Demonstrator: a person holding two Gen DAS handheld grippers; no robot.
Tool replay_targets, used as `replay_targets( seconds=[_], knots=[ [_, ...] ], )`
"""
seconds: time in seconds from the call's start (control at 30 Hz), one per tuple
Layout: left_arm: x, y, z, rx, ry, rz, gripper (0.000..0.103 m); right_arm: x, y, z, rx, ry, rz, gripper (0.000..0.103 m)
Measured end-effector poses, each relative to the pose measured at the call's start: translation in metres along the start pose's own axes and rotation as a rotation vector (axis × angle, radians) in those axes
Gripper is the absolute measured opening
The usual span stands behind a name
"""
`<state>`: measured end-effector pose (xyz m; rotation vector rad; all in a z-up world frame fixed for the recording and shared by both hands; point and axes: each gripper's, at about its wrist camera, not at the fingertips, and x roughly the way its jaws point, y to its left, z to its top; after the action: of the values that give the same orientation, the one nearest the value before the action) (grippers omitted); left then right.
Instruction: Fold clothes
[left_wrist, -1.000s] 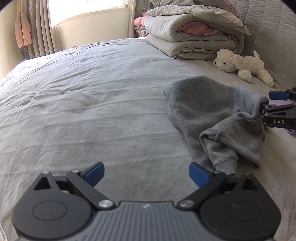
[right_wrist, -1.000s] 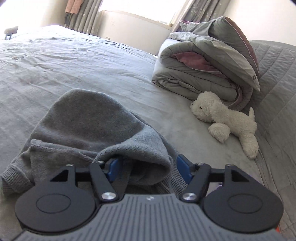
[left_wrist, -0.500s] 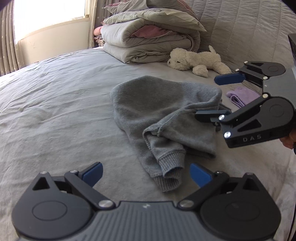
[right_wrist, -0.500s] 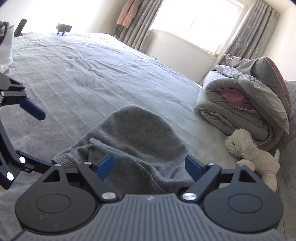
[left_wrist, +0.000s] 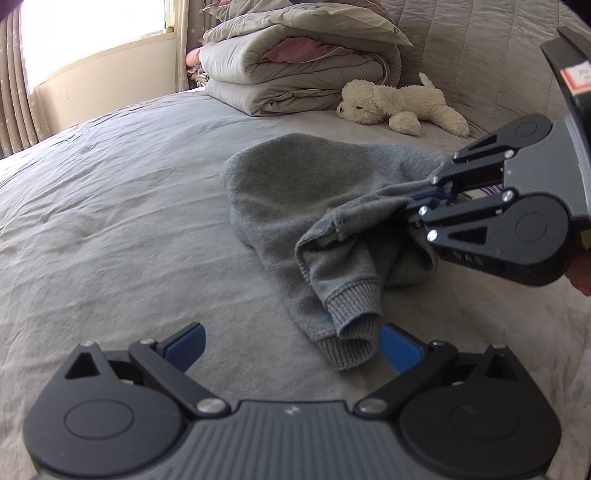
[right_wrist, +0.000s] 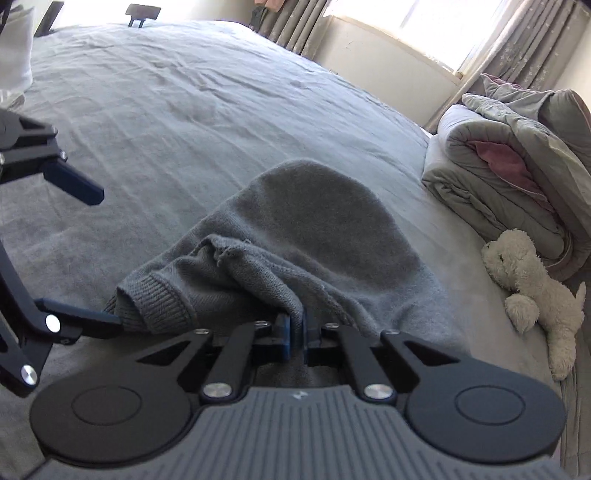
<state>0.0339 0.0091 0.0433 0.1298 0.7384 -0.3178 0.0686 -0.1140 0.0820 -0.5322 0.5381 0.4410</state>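
A grey knit sweater (left_wrist: 306, 192) lies bunched on the grey bedsheet (left_wrist: 110, 206), its ribbed cuff (left_wrist: 351, 314) pointing toward the left wrist camera. My right gripper (left_wrist: 424, 201) is shut on a fold of the sweater's edge and lifts it a little; in the right wrist view the same fold (right_wrist: 273, 288) is pinched where my right gripper (right_wrist: 295, 328) has its blue pads together. My left gripper (left_wrist: 291, 345) is open just above the sheet, its right fingertip (left_wrist: 399, 349) beside the cuff. In the right wrist view my left gripper (right_wrist: 99, 258) spans the ribbed cuff (right_wrist: 155, 302).
A folded grey and pink duvet stack (left_wrist: 295, 74) lies at the head of the bed, with a white plush dog (left_wrist: 399, 105) beside it; both also appear at the right in the right wrist view. A quilted headboard (left_wrist: 480, 55) rises behind. Curtains and a bright window (left_wrist: 92, 33) are at far left.
My right gripper went from open around the sweater's edge to shut on it and raised the fold. My left gripper moved closer to the ribbed cuff and stayed open.
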Motion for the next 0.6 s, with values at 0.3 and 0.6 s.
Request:
replay_targets(
  seconds=[0.3,0.6],
  knots=[
    [0.002,-0.021,0.001,0.07,-0.095,0.008,0.1,-0.082,-0.041,0.023,0.301,-0.468,0.037,0.005],
    [0.016,-0.028,0.011,0.026,-0.22,0.019,0.058,-0.121,-0.046,0.032,0.386,-0.643,0.182,0.005]
  ],
)
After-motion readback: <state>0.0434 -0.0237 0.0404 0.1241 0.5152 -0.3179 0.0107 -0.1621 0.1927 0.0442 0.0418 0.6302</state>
